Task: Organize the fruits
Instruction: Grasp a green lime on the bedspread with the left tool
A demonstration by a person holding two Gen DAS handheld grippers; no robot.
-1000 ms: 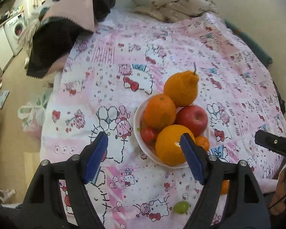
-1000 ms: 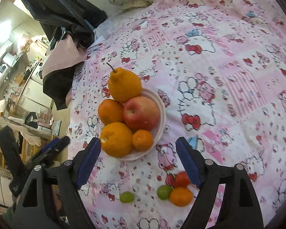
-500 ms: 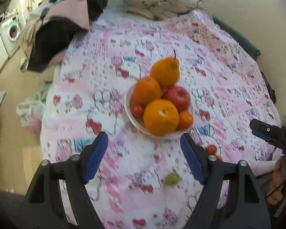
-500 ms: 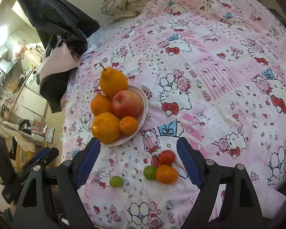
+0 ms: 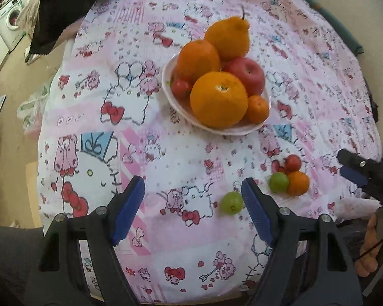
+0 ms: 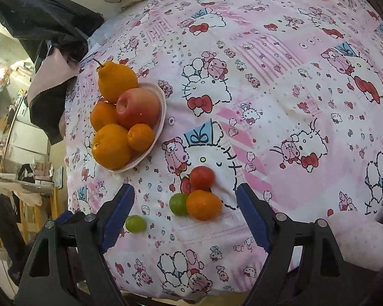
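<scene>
Pink cartoon-print cloth (image 5: pixel 166 153), dark garment (image 5: pixel 58 17), washing machine (image 5: pixel 9 21)

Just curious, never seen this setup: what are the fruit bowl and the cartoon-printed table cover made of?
The bowl looks like glazed ceramic, possibly hard plastic: a smooth, pale pink, slightly glossy rim with a wavy edge. The table cover looks like soft woven cotton-type fabric, matte: it shows wrinkles and drapes over the table edge with no shine.
</scene>
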